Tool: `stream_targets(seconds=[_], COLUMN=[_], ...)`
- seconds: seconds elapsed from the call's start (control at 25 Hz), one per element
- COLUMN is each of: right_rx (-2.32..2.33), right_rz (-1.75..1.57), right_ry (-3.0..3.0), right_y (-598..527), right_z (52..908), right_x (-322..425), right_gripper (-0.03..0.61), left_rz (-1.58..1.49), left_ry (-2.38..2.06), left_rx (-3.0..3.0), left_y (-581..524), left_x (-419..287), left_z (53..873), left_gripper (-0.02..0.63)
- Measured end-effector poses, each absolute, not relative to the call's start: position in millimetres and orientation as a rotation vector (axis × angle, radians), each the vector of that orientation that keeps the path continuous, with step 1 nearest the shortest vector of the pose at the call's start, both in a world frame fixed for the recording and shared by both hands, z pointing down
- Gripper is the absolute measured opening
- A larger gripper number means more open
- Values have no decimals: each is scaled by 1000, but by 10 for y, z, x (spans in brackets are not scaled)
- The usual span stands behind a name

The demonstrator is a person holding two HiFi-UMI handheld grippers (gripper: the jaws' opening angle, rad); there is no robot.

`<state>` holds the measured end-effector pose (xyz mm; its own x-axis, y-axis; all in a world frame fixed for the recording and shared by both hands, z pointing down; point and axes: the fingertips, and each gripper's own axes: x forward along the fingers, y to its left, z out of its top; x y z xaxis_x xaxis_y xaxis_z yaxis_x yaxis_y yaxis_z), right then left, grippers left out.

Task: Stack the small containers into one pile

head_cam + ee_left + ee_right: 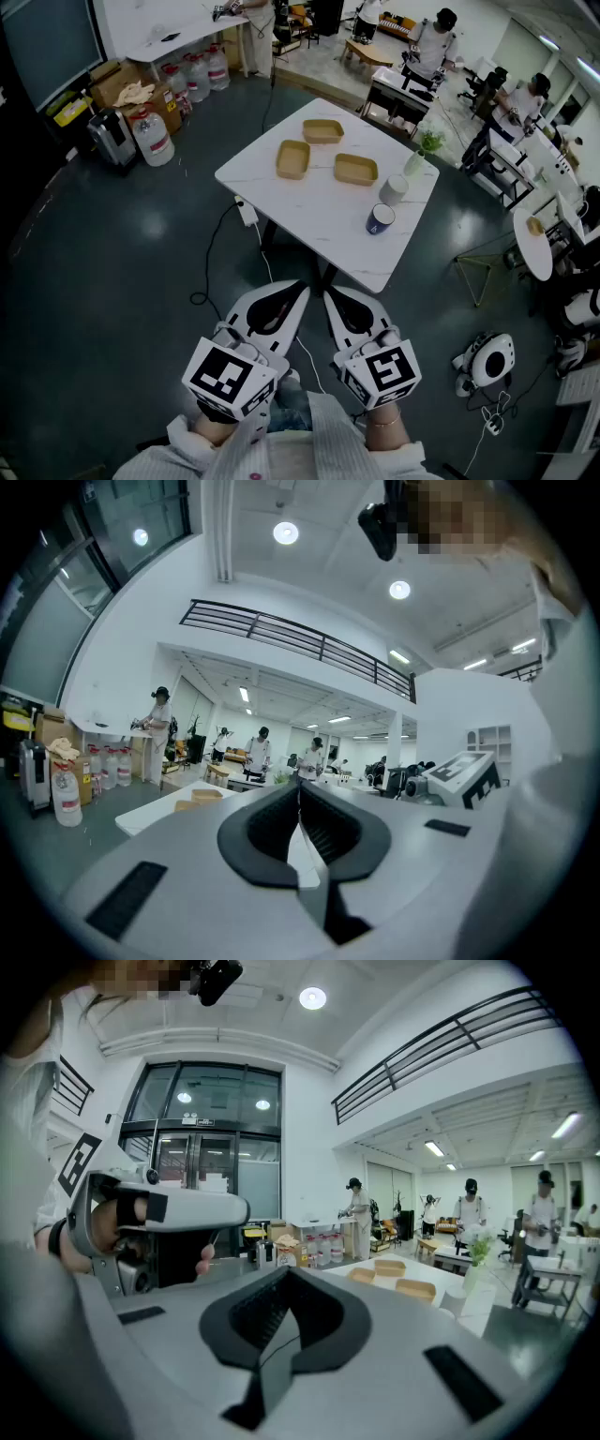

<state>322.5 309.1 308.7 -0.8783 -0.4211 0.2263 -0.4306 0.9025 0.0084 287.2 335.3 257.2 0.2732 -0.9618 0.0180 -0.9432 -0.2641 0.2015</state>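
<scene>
Left claw [296,287] and right claw [330,293] clenched empty, three oblong containers [293,158] unstacked on table [319,220], long axes differing

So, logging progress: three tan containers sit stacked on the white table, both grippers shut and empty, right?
Not stacked: the head view shows the three tan containers lying separately on the white table. The left gripper and right gripper are shut and empty.
</scene>
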Motion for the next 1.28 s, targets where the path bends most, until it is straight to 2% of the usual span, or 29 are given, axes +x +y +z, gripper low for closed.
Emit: stream_targets(seconds=[0.84,1.28], right_rx=[536,499], right_rz=[117,116], right_ry=[-2913,-2881], right_y=[3166,2939], right_z=[3121,3226], right_x=[3301,2758], right_gripper=[11,11], left_rz=[-168,-190], left_ry=[-1964,-1962], left_rx=[2268,2252], left_y=[3511,3261], left_x=[2732,2190], left_z=[2580,2661], left_gripper=[23,23])
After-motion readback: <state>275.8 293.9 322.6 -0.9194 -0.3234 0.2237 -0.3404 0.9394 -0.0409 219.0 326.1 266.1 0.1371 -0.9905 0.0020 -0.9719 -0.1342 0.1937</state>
